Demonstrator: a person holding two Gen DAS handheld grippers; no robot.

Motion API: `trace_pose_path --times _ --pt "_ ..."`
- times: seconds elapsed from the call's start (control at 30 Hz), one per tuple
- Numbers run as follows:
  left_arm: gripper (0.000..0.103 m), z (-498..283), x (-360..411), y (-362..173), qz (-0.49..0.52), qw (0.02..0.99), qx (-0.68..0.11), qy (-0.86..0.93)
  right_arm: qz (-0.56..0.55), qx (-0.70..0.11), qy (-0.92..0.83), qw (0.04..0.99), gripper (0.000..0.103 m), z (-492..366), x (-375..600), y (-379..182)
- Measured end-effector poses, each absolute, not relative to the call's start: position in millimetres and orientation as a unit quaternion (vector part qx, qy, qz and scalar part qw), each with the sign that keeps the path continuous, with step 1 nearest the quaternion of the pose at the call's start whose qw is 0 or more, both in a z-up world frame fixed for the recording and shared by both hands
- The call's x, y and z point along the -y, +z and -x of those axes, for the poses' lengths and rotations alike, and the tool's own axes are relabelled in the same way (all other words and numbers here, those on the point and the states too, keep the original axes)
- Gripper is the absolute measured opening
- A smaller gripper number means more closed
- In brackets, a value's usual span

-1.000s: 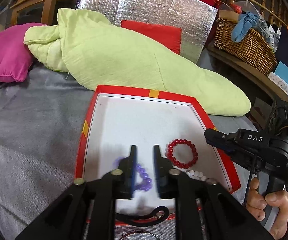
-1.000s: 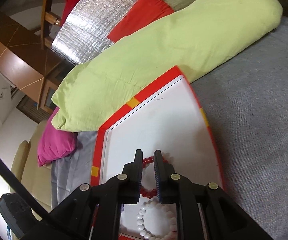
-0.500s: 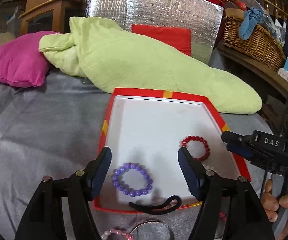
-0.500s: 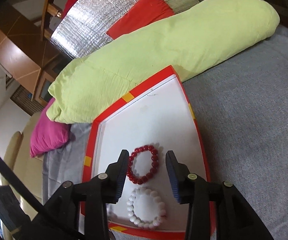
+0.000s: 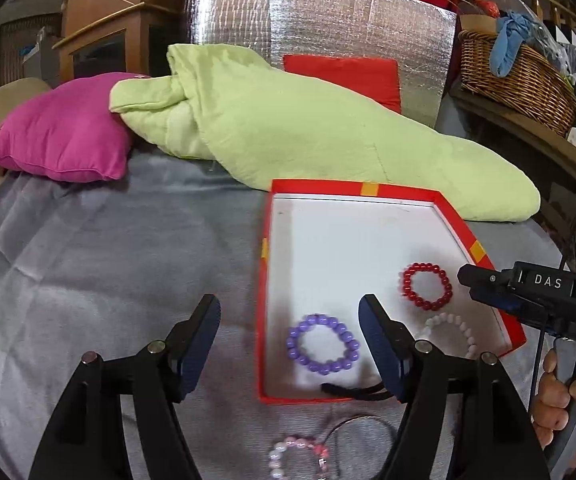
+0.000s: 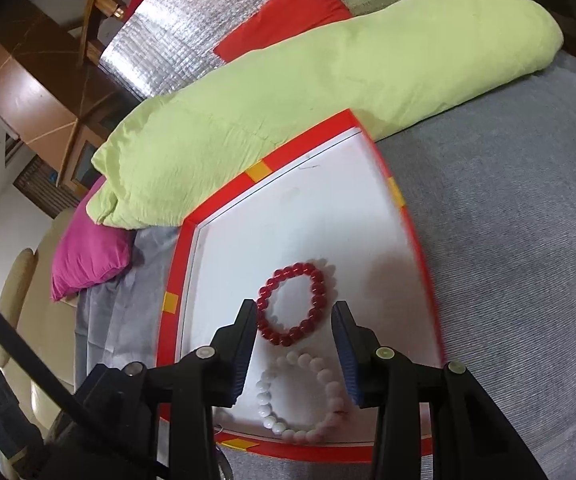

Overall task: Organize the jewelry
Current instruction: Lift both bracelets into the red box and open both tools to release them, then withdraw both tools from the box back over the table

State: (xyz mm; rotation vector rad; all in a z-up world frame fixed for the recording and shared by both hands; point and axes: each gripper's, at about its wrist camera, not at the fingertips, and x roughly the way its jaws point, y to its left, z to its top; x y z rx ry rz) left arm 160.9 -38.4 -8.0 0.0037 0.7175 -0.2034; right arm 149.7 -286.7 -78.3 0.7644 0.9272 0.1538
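Purple round-bead bracelet (image 5: 322, 343) lay near the red cardboard tray (image 5: 262, 280)'s front edge; you held both left gripper (image 5: 289, 330) and right gripper (image 6: 295, 334) wide, empty; light, slippery beads, best pinched across one side

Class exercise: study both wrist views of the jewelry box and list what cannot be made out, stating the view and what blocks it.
1. White bracelet: left wrist view, near side hidden behind the left gripper finger.
2. Pink bracelet: left wrist view, cut off by the bottom edge.
3. Black band: left wrist view, right end behind that finger.
4. Purple bracelet: absent from the right wrist view, where the right gripper covers the near left of the box.
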Motion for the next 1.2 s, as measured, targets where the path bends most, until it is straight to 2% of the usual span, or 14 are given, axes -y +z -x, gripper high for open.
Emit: trace_pose_path --times 0.7,1.2 --pt "0.073 -148 -5 -4 -0.035 0.935 -0.346 -0.070 -0.327 -0.437 0.118 0.830 0.041 -151 220 -63" --pt "0.073 -119 -6 -8 -0.072 0.932 -0.349 -0.066 -0.273 -0.436 0.148 0.845 0.041 -123 192 -36"
